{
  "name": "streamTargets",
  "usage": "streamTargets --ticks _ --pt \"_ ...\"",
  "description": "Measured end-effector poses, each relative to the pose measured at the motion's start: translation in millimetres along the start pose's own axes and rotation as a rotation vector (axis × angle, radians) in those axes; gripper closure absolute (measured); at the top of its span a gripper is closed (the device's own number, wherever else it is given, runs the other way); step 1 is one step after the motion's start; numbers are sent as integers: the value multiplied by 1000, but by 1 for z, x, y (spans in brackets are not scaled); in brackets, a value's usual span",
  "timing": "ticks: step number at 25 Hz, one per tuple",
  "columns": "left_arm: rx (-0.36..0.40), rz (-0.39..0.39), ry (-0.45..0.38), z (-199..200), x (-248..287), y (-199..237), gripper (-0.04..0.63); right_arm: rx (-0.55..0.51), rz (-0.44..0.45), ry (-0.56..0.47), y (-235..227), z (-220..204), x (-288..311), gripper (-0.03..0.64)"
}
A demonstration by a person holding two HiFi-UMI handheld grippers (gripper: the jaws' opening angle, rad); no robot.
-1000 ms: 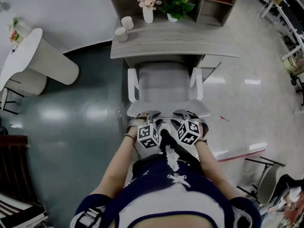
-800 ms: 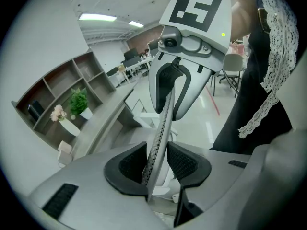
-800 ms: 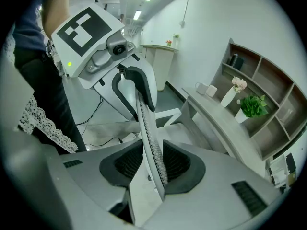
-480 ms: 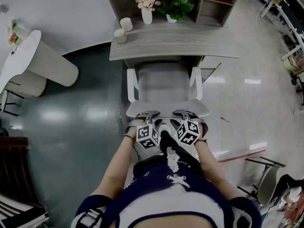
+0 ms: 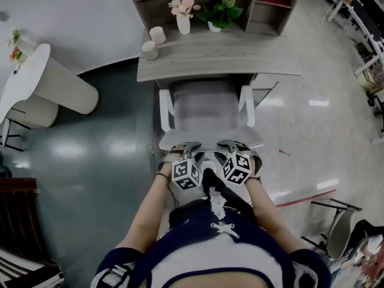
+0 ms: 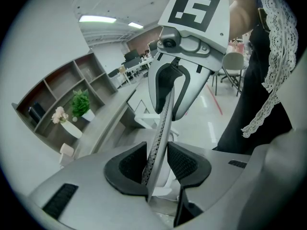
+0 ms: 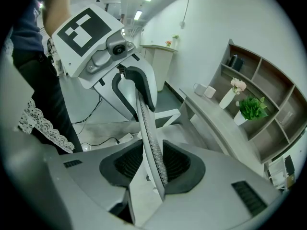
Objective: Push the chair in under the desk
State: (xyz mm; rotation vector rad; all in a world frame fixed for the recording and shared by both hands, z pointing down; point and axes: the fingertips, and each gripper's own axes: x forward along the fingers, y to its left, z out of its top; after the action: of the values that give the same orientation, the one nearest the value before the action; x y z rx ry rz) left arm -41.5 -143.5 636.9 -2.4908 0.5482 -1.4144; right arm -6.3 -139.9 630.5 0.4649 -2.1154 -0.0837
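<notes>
A white office chair (image 5: 204, 110) with two armrests stands at the grey wooden desk (image 5: 219, 59), the front of its seat under the desk's edge. At the near side, both grippers sit side by side on the top edge of its backrest (image 5: 210, 141). The left gripper (image 5: 183, 150) is shut on that edge; in the left gripper view the thin mesh backrest (image 6: 160, 128) runs up between its dark pads (image 6: 132, 164). My right gripper (image 5: 231, 147) grips the same edge further right, and the backrest (image 7: 146, 123) passes between its pads (image 7: 176, 163).
On the desk stand a white vase of flowers (image 5: 183, 14), a potted plant (image 5: 219, 14) and two pale cups (image 5: 153, 41), with a shelf unit behind. A round white table (image 5: 30, 71) is at the left. A folding chair (image 5: 336, 221) stands at the lower right on the glossy floor.
Only the head view has shifted slightly. Both grippers keep the same hold on the backrest's top edge, and the chair stands about where it was.
</notes>
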Motion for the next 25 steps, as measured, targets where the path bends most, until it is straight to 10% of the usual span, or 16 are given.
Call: streamTargets --ticks 25 --pt "9 28 -8 5 10 20 460 -5 56 -9 -24 0 4 497"
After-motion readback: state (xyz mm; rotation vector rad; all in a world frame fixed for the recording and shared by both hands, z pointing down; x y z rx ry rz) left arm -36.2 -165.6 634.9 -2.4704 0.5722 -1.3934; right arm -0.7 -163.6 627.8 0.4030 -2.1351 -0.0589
